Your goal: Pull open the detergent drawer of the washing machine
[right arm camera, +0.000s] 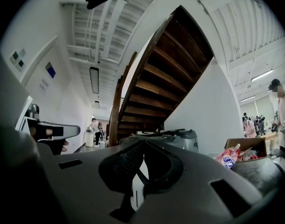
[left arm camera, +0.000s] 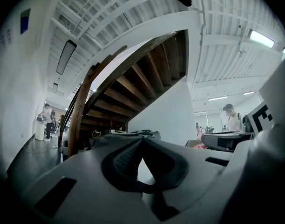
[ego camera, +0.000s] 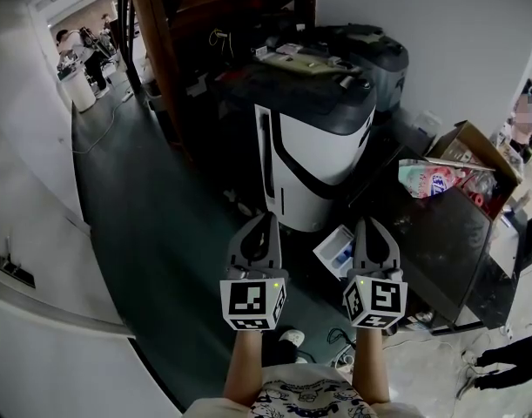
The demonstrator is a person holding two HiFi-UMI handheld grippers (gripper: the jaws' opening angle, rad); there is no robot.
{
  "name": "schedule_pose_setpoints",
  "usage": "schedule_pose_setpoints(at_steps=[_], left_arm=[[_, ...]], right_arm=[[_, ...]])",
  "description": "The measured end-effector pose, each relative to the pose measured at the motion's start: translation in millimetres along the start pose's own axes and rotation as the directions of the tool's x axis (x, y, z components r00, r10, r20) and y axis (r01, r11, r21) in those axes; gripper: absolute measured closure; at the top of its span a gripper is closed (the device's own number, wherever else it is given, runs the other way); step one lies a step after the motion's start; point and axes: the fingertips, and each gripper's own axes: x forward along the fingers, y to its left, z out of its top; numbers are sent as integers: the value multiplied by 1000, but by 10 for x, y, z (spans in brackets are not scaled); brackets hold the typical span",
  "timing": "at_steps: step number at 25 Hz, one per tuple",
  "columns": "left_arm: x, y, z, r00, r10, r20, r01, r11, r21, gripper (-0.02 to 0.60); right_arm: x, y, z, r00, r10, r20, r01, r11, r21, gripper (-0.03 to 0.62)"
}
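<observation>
**Tools shut and level, washing machine just ahead**

Nearest to us, the left tool [ego camera: 264,219] and the right tool [ego camera: 373,226] are held out side by side, both pointing level at the washing machine [ego camera: 318,146]. Each tool's own view gives the same report: the left tool's tips are pressed together with nothing between them [left arm camera: 142,140], and the right tool's tips meet the same way, empty too [right arm camera: 143,142]. Neither touches the machine; both hang short of its white front.

As for the detergent drawer, no view lets me pick out its front on the machine. Low down by the machine's foot, between the two tools in the head view, sits a small white tray [ego camera: 333,252] with a blue inside. It may be the drawer standing out, or a loose thing by the dark table [ego camera: 448,233]; I cannot tell which.

So my judgement is split. Shut, empty tools held back like this fit a lead-up to the drawer, and equally a pull-back with the drawer already out. If a grip on the drawer is wanted, it would call for jaws spread first, a bite on its front edge, then a straight draw along its slide.
</observation>
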Motion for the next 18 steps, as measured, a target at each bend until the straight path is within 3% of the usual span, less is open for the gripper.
schedule_pose_setpoints(at_steps=[18], left_arm=[[45, -16, 3, 1000, -9, -2, 9, 1000, 12, 568]], right_arm=[[-2, -38, -3, 1000, -20, -5, 20, 1000, -5, 583]])
